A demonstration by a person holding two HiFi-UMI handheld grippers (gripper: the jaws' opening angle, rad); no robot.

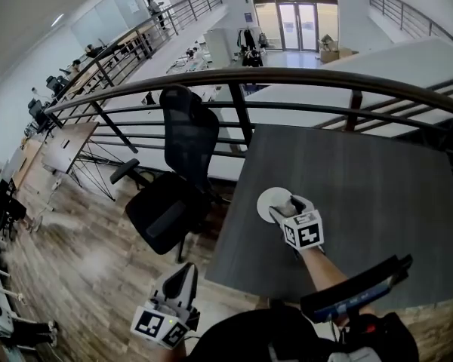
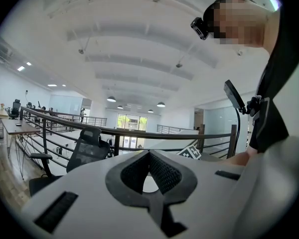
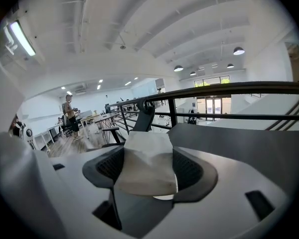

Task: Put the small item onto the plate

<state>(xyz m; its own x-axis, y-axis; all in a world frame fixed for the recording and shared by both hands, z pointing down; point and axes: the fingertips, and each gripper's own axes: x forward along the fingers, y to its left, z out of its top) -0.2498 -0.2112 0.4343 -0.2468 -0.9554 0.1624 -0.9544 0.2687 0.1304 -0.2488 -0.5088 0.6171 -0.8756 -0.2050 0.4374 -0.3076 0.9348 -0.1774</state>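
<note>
On a dark grey table beside a balcony railing, a round white plate lies near the table's left edge. The right gripper reaches over the plate, its jaws clenched on a small white item, crumpled and paper-like, held just above the plate. The left gripper hangs low, off the table's left side, jaws closed together with nothing between them. A black office chair stands left of the table.
</note>
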